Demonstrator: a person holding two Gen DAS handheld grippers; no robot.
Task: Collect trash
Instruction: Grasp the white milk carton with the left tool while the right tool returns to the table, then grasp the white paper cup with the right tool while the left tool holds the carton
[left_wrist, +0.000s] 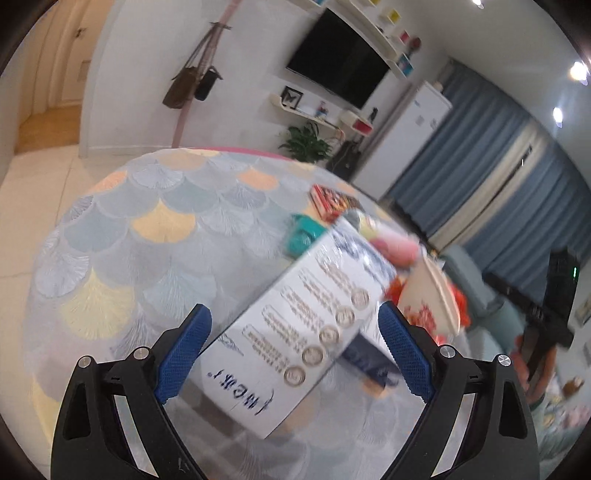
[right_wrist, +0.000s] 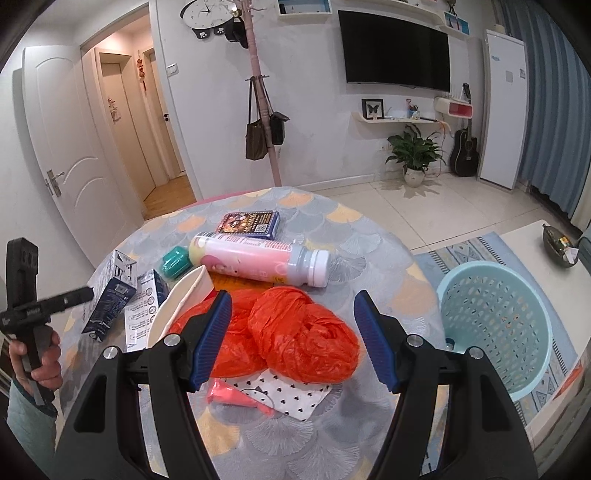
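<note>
We held a tool in each hand over the round tabletop (right_wrist: 373, 236) with its fan-patterned cloth. Our left tool (left_wrist: 295, 350) stood wide, its blue pads on either side of a white carton (left_wrist: 295, 332) that lay on the cloth; the left pad stood clear of it, and at the right pad the blur kept us from telling whether there was contact. In the right wrist view that same carton (right_wrist: 142, 314) lay beside a dark blue carton (right_wrist: 110, 299) near the tabletop's left edge, with our left hand (right_wrist: 38, 363) gripping the tool's handle just off the edge.

Our right tool (right_wrist: 291, 338) was fairly wide as well, its pads apart from everything, with the crumpled orange bag (right_wrist: 295, 332) lying between them on the tabletop. A paper cup (right_wrist: 177, 306) lay tipped just left of the bag, touching it. Behind the bag lay a pink bottle (right_wrist: 258, 260) on its side, white cap to the right, with a teal lid (right_wrist: 175, 262) at its left end and a dark box (right_wrist: 249, 223) farther back. In front of the bag lay a dotted wrapper (right_wrist: 295, 397) with a pink scrap (right_wrist: 229, 393) on it.

A pale blue basket (right_wrist: 495, 321) stood on the floor to the right of the tabletop, on a patterned rug (right_wrist: 465, 251)
</note>
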